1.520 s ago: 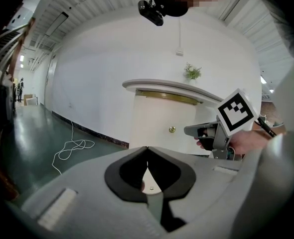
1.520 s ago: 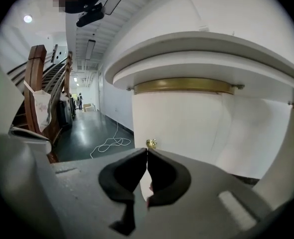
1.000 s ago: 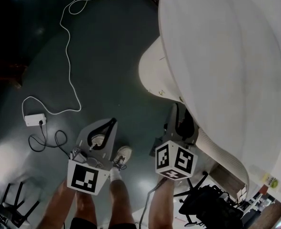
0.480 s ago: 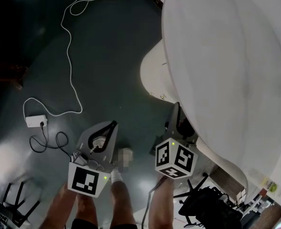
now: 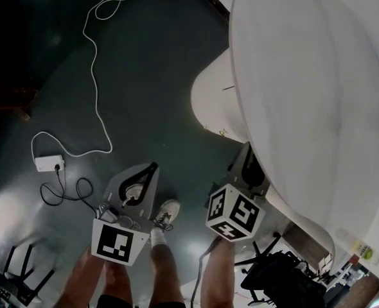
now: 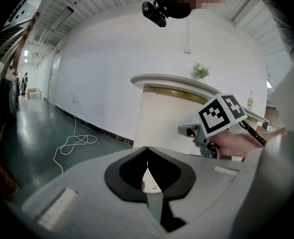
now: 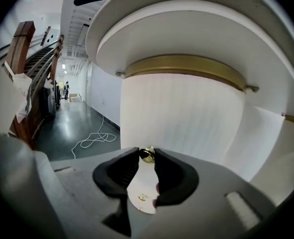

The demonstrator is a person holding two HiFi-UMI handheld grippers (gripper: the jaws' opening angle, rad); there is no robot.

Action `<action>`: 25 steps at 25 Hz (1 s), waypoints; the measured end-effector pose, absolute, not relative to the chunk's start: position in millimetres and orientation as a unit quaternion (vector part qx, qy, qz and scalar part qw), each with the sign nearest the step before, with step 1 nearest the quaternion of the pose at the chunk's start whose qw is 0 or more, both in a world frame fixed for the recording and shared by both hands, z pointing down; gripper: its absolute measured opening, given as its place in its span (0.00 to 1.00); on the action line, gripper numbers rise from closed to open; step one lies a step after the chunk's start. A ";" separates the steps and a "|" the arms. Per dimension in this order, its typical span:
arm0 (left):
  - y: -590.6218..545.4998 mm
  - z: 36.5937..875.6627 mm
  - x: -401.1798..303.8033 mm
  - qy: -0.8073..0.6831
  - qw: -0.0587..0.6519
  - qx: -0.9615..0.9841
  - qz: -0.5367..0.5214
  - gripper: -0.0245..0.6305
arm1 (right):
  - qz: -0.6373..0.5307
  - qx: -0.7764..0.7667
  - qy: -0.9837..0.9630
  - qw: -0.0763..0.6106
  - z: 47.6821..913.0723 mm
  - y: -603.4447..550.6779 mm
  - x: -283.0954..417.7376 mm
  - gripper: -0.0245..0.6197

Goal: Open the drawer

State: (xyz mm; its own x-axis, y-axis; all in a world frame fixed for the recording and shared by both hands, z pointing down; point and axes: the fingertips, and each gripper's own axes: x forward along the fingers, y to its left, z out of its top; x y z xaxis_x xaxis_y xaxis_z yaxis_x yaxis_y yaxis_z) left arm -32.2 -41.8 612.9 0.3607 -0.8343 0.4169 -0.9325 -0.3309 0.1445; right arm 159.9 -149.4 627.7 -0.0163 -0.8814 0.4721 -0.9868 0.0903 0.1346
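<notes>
The drawer front (image 7: 182, 118) is a white curved panel under a gold band, below the round white counter top (image 5: 305, 82). Its small gold knob (image 7: 147, 154) sits between the tips of my right gripper (image 7: 147, 156), whose jaws are closing, and both pads touch it. From above, the right gripper's marker cube (image 5: 234, 212) shows while its tips are tucked under the counter's rim. My left gripper (image 6: 147, 151) hangs over the floor to the left, tips together with nothing in them, and appears again as the left gripper (image 5: 149, 169) in the head view.
A white cable (image 5: 93, 56) snakes over the dark green floor to a white adapter (image 5: 47, 163) with a black cord. The person's legs and a shoe (image 5: 166, 212) are below the grippers. A black chair (image 5: 276, 278) stands at the lower right.
The right gripper has edged to the right, further under the counter's rim, and its marker cube has turned a little. The left gripper has stayed where it was.
</notes>
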 end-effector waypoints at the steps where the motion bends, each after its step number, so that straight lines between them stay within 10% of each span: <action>1: -41.1 614.2 -33.0 -0.548 0.184 0.804 0.137 0.05 | 0.119 0.665 -0.702 0.225 627.9 -149.2 159.9 0.20; 25: -23.7 606.7 -40.1 -0.537 0.174 0.815 0.135 0.05 | 0.133 0.644 -0.717 0.232 632.1 -86.2 130.3 0.18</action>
